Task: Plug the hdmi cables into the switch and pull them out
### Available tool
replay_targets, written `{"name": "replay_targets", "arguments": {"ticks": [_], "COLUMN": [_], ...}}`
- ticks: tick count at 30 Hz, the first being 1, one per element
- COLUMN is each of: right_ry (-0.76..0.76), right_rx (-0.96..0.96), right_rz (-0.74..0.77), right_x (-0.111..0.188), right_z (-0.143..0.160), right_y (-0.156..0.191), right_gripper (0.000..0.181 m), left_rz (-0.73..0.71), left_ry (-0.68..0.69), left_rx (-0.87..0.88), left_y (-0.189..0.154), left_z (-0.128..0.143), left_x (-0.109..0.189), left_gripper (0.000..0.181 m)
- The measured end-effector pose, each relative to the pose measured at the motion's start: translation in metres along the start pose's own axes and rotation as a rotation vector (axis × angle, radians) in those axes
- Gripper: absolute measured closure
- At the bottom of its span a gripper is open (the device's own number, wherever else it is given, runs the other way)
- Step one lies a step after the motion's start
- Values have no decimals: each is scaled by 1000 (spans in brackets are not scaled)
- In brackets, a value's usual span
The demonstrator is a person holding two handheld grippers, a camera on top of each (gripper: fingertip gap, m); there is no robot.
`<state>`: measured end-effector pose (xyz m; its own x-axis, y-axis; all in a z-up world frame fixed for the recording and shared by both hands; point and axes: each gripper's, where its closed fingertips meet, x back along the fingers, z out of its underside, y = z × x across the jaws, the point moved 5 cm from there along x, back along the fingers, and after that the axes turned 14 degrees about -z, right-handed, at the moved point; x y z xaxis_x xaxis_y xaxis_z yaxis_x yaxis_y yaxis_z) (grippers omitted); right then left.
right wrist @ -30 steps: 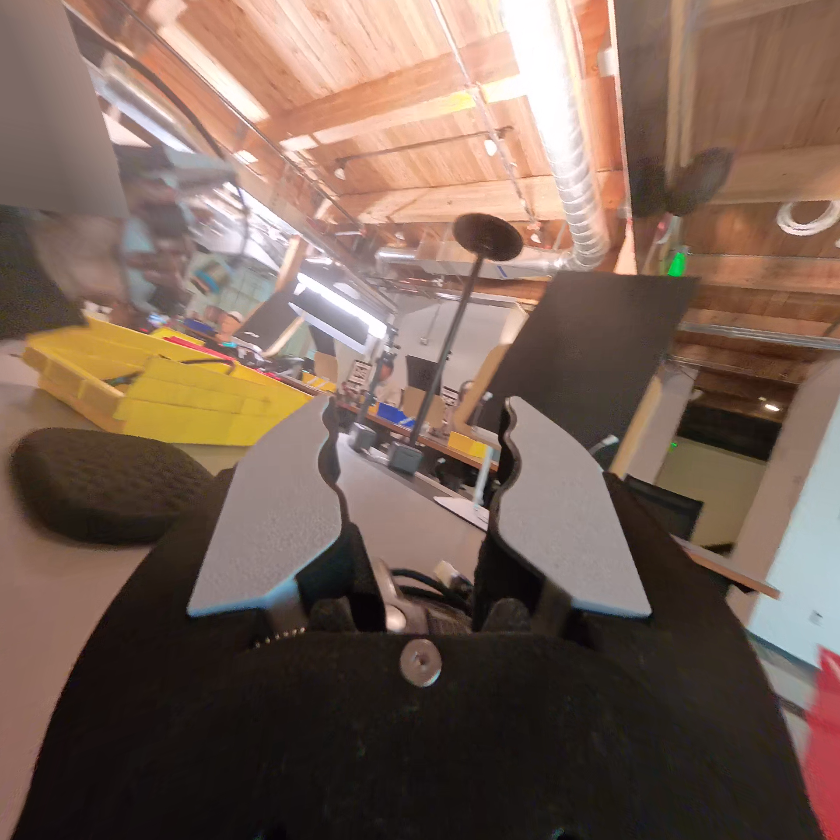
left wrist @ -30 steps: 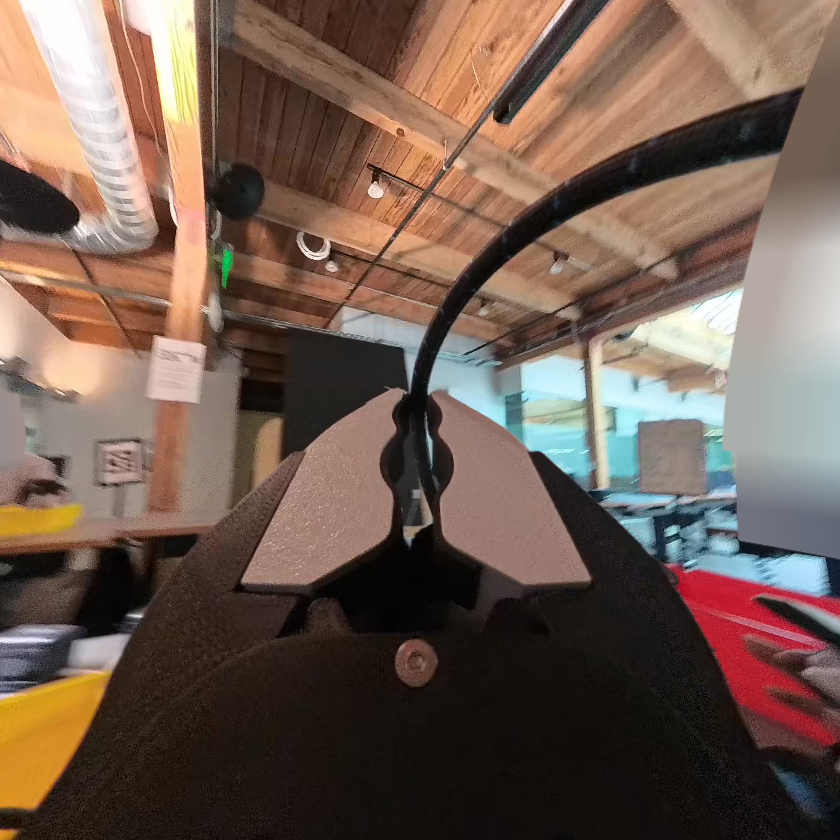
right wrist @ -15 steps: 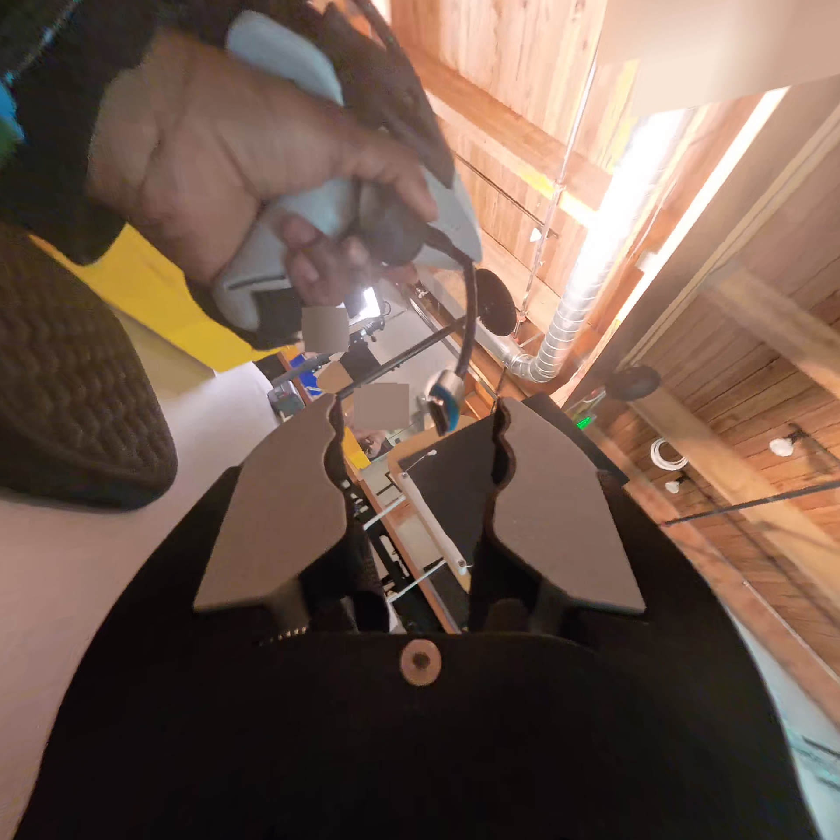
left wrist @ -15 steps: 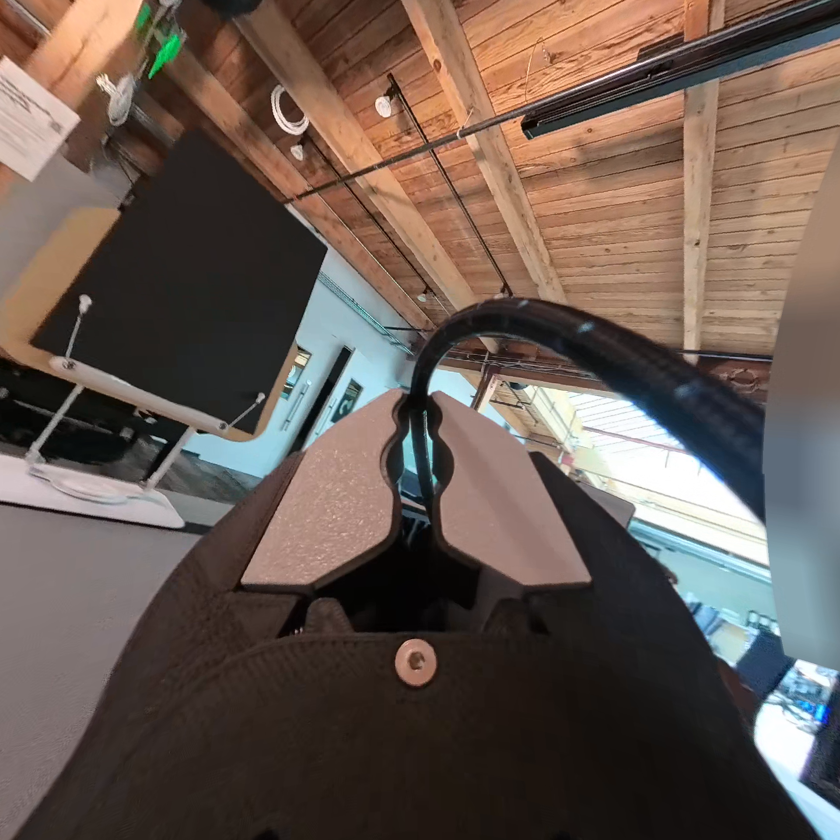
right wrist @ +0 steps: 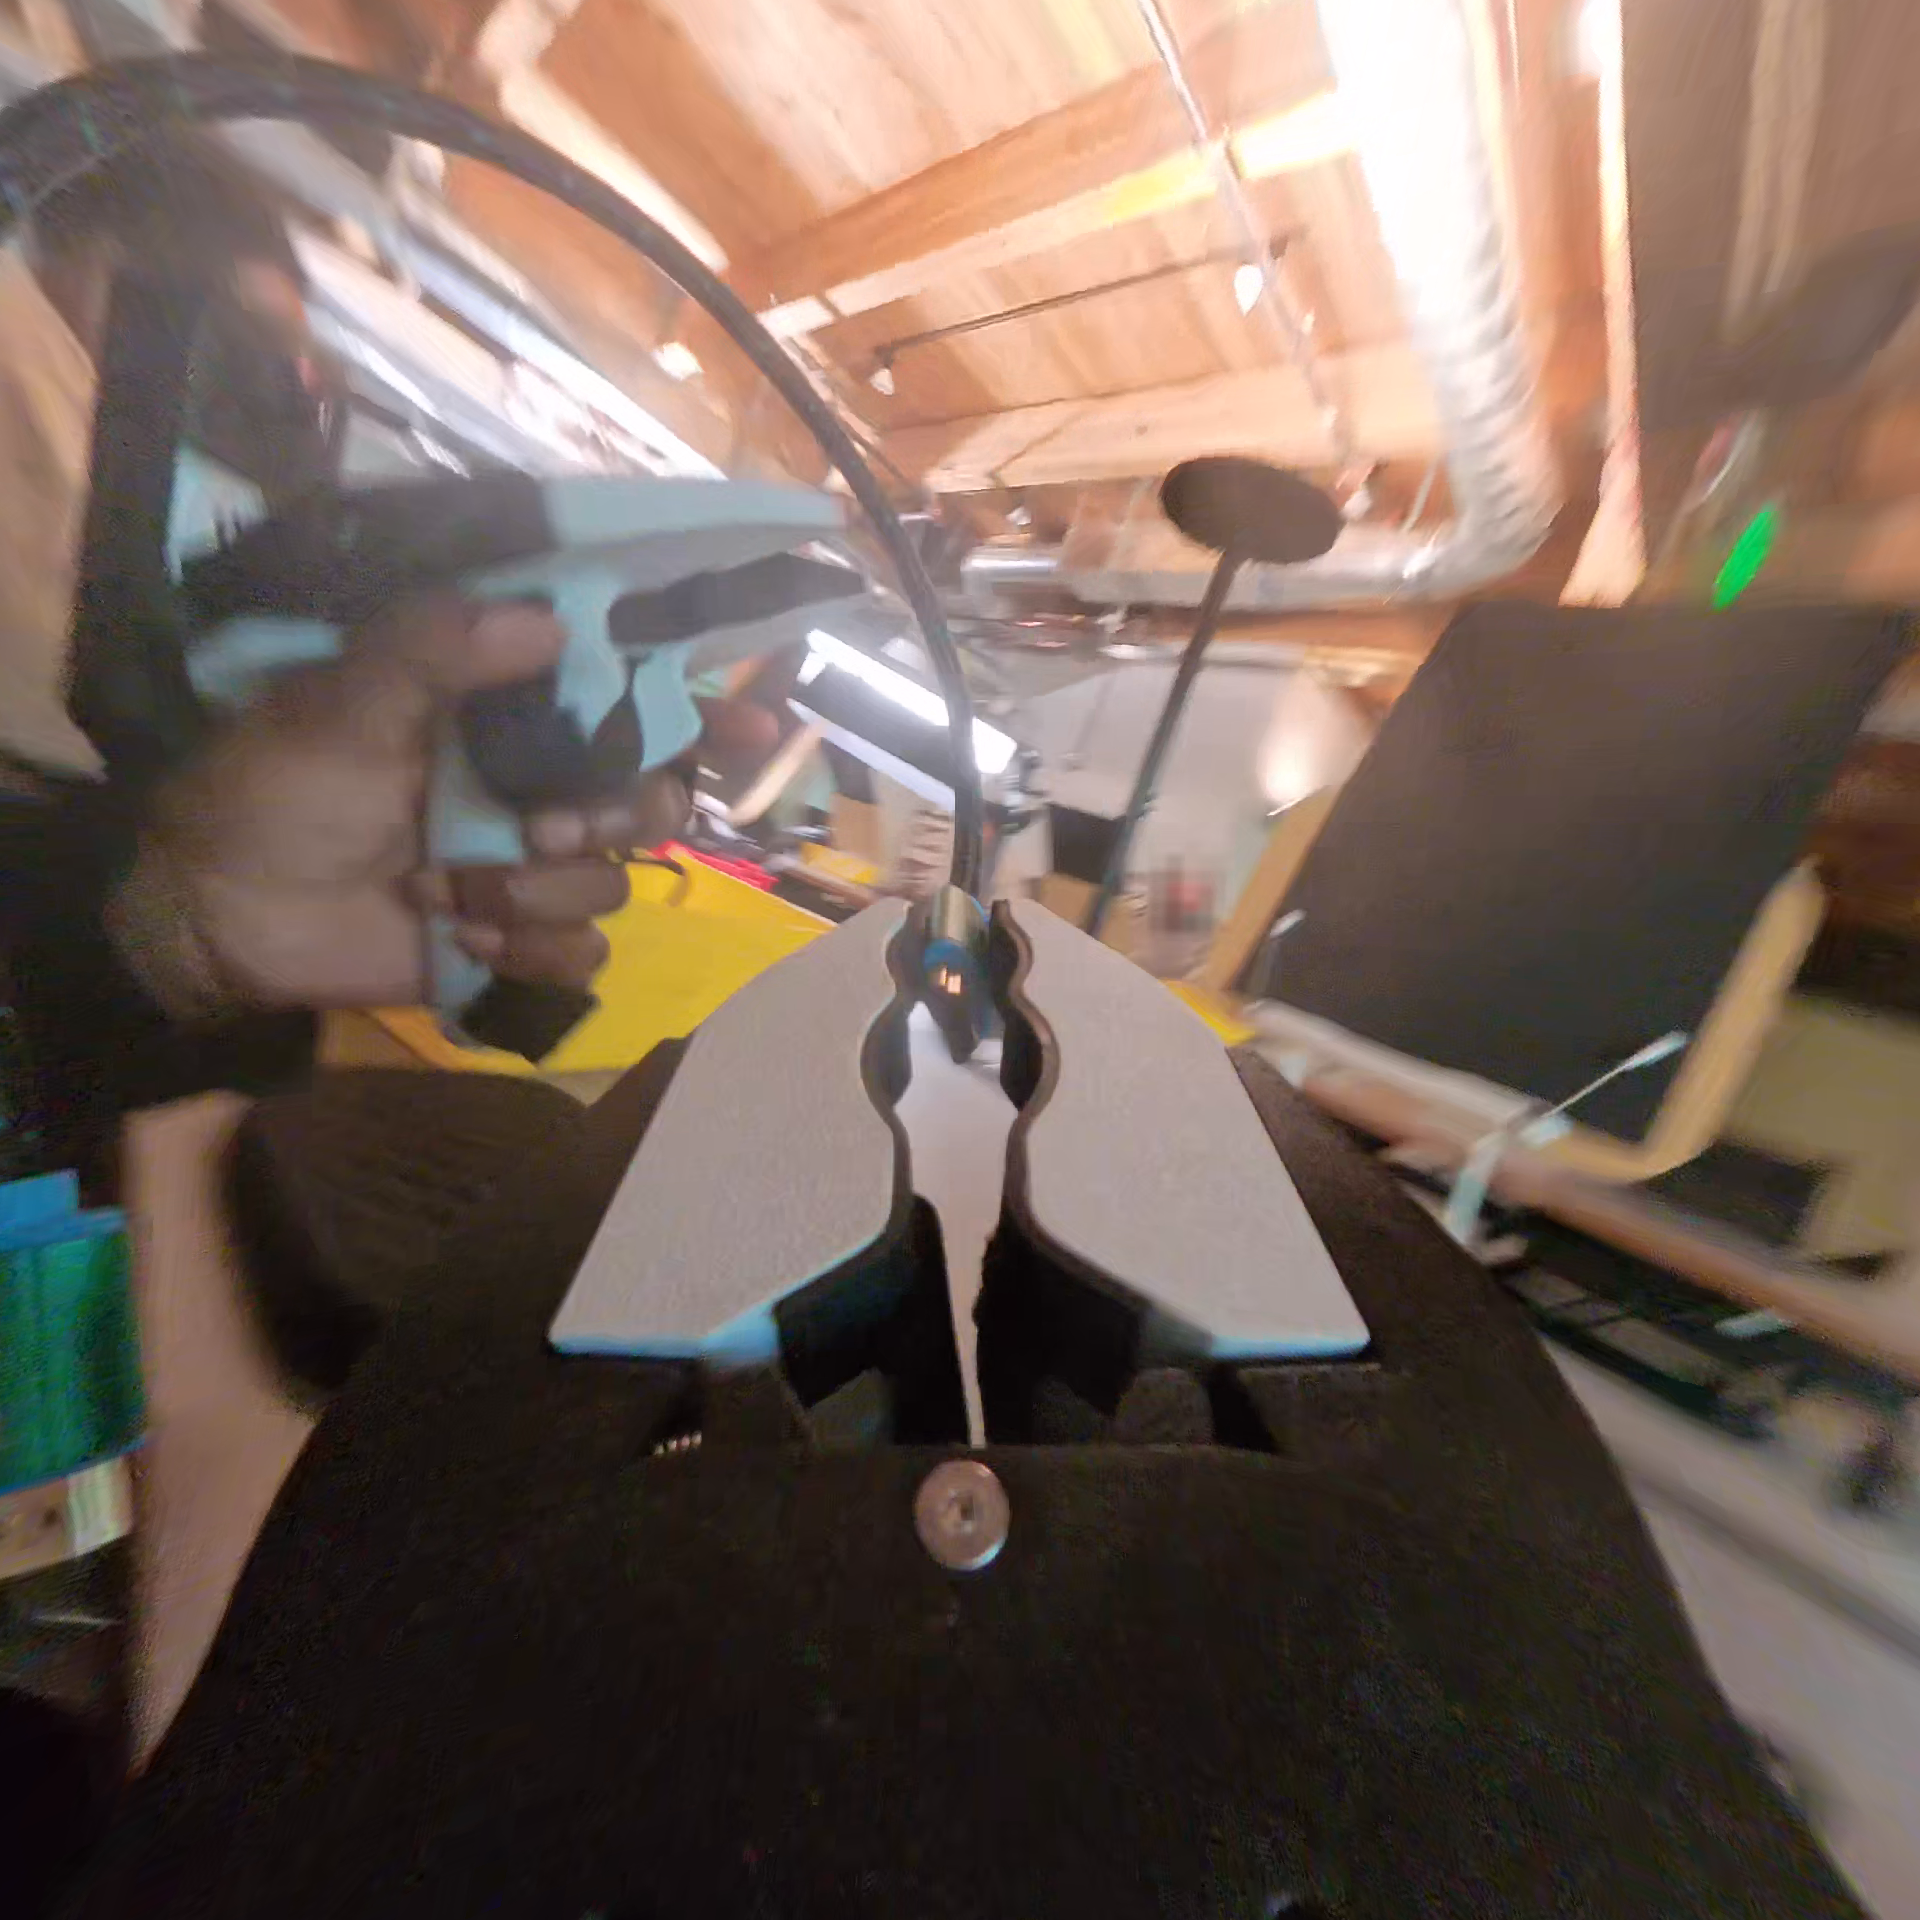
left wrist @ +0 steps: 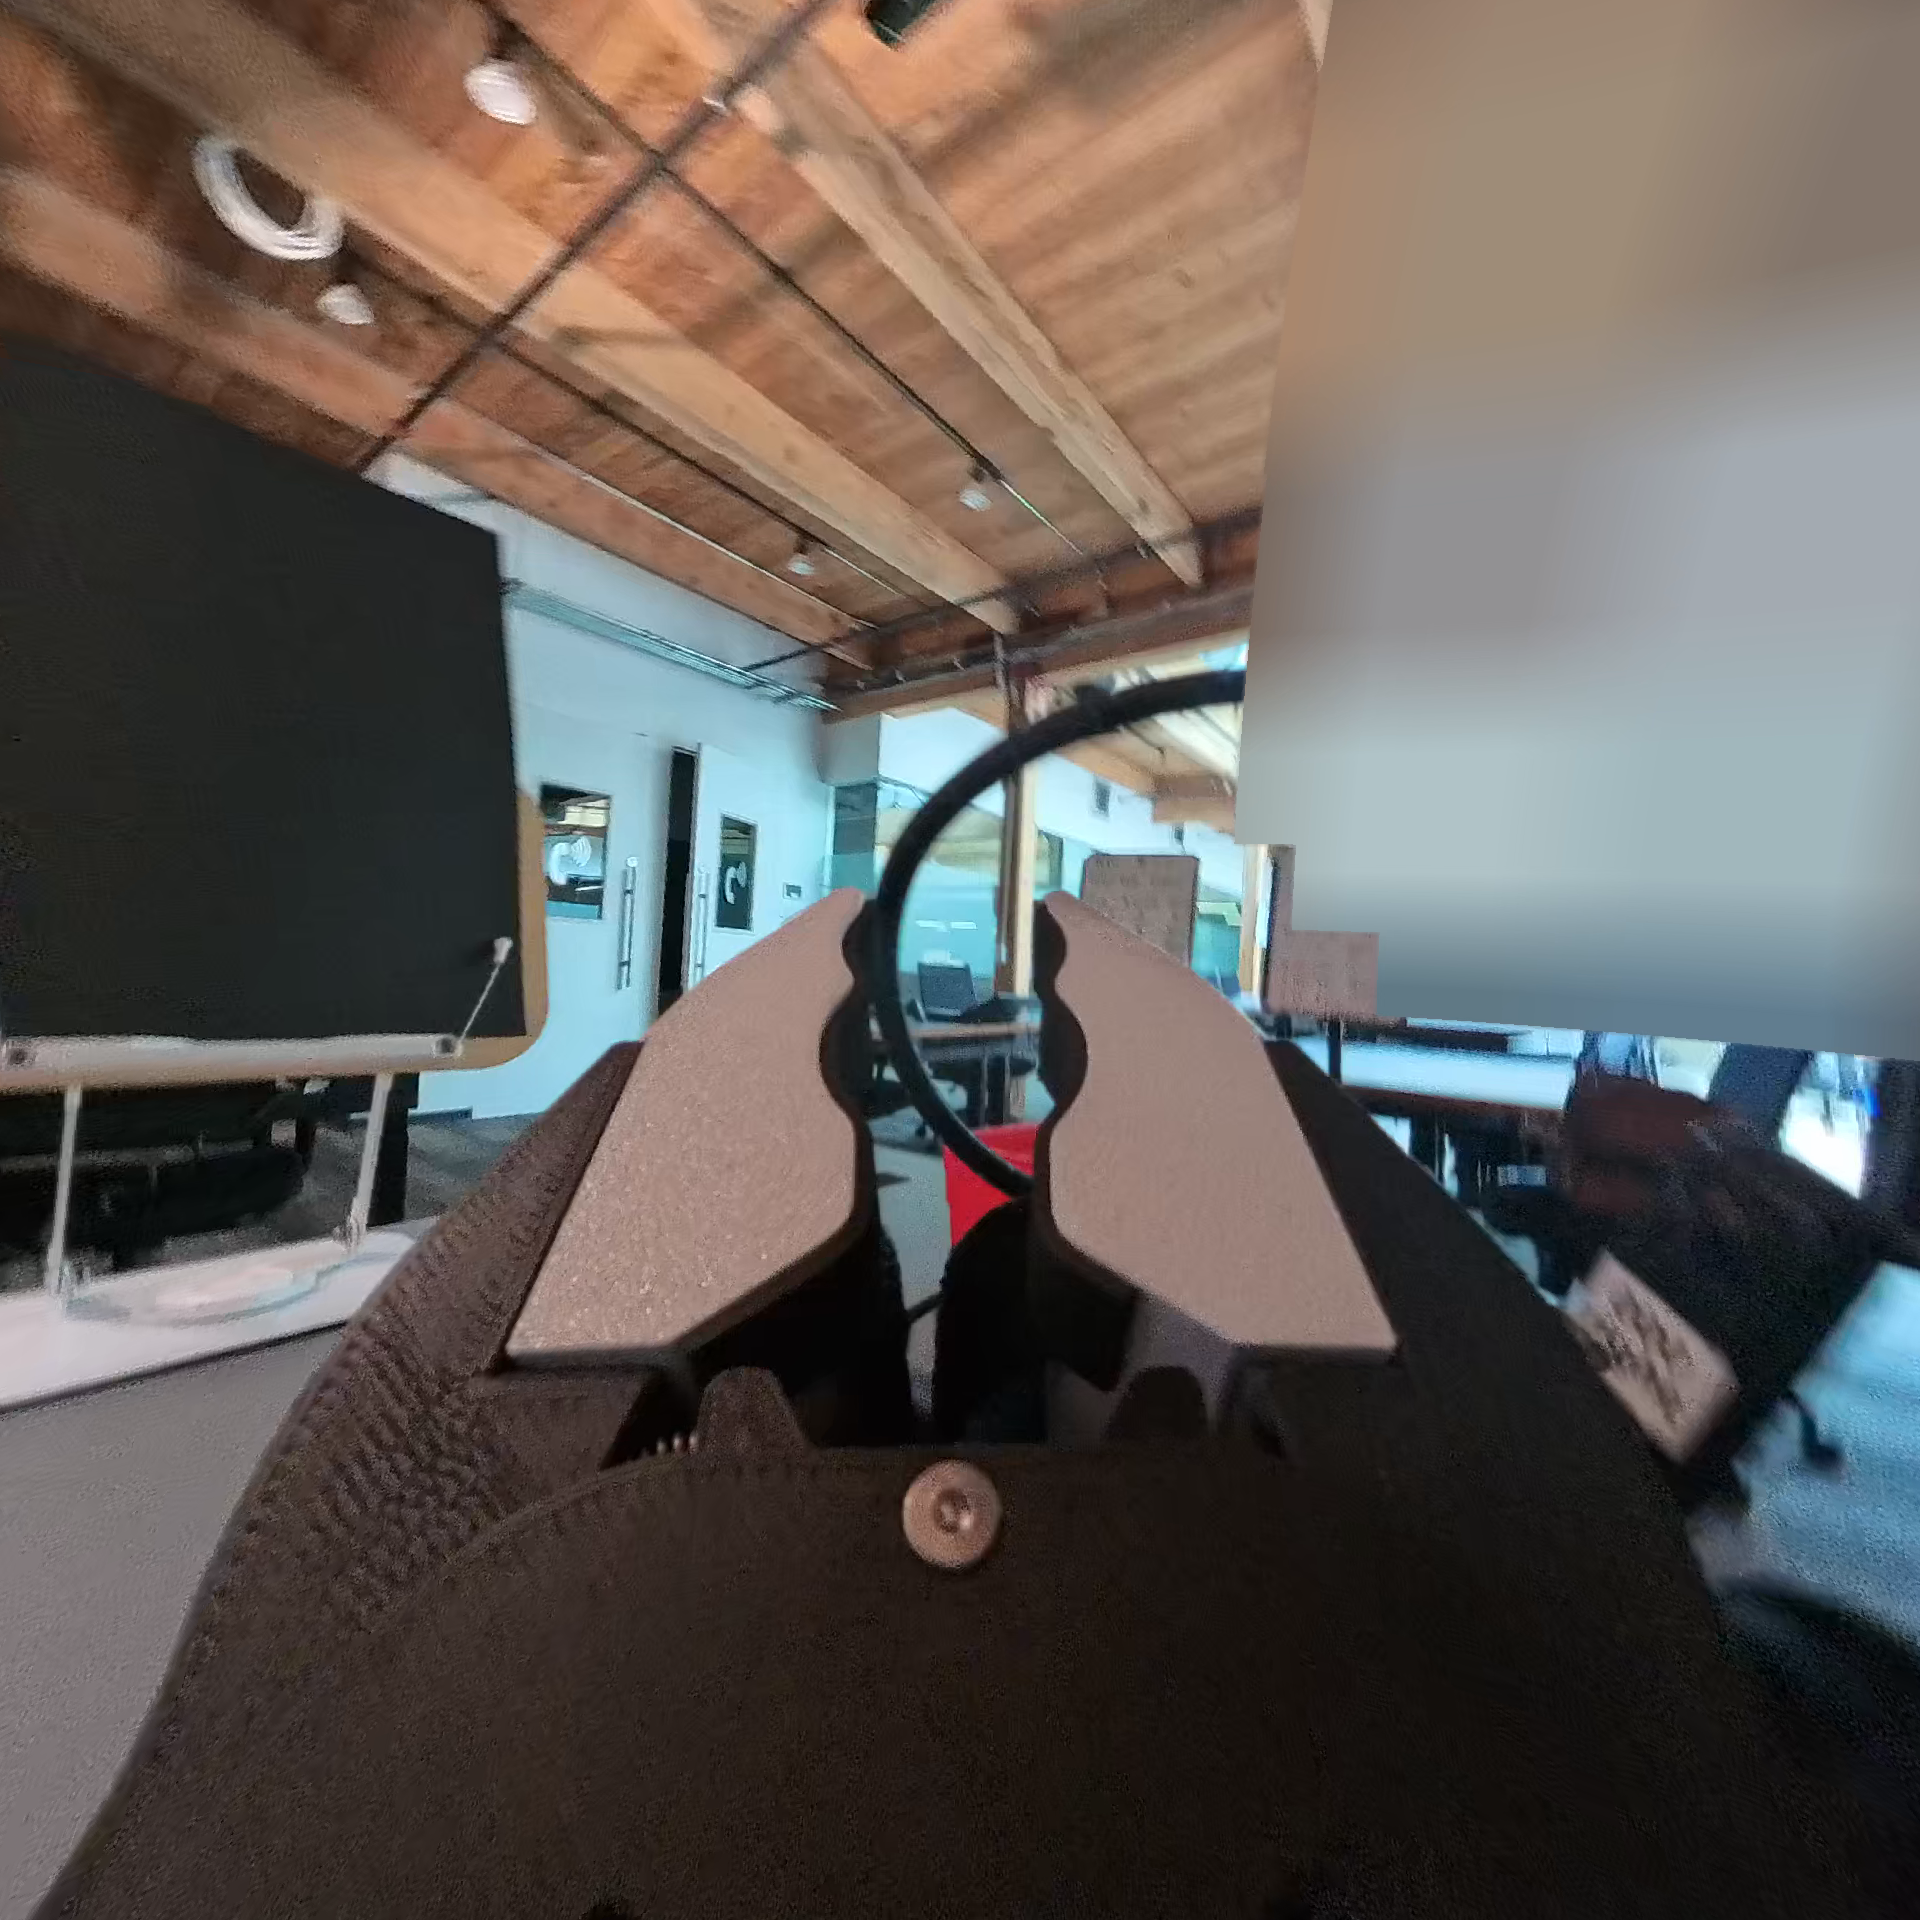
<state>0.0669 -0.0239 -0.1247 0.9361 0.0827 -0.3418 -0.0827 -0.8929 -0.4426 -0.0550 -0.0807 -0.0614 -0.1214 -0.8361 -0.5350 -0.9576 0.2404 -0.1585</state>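
We have the right gripper [right wrist: 951, 914] closed down narrow on the plug end of the black HDMI cable [right wrist: 951, 971], the metal-and-blue connector pinched right at the fingertips with little of it inside the pads. Our left gripper [left wrist: 945, 914] stands apart in its own view, fingers spread with a clear gap; the cable [left wrist: 914, 883] loops through that gap and seems to touch neither pad, so we judge it loose there. In the right wrist view that same gripper shows farther off, gripped by a hand [right wrist: 343, 842], with the cable arching from it down to the plug. The switch does not show in either view, so we cannot say where the port lies or how the plug is turned relative to it.

The main risk we see is the shallow tip grip: any sideways pull from the stiff cable arc could twist the connector or slip it out. The right view is blurred, so the plug's orientation is hard to read, and a skewed approach would jam at the port.

For room, the grey table [left wrist: 125, 1475] lies open below us. A black board on a white stand [left wrist: 249, 727] sits to one side, and a yellow bin [right wrist: 675, 966] and a dark padded rest [right wrist: 395, 1174] are near the right gripper.
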Motion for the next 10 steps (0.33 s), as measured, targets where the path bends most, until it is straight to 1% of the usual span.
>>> {"name": "replay_targets", "arguments": {"ticks": [2,4,6,8,10], "right_ry": [-81,-161,-208,-248,-249], "right_rx": [-303,-610,-909,-1186,-1406], "right_rz": [-53,-122,-225,-338,-437], "right_x": [6,11,12,13,12], "right_z": [3,6,8,9,9], "right_y": [-9,-16,-20,-19,-16], "right_gripper": [169,169,169,169,169], "left_rz": [81,140,223,313,405], "left_ry": [25,66,154,244,289], "left_rx": [-72,-96,-70,-24,-1], "left_y": [-2,1,2,-3,-12], "left_z": [5,14,27,41,55], "left_x": [6,12,17,22,28], "left_gripper": [150,148,147,140,139]}}
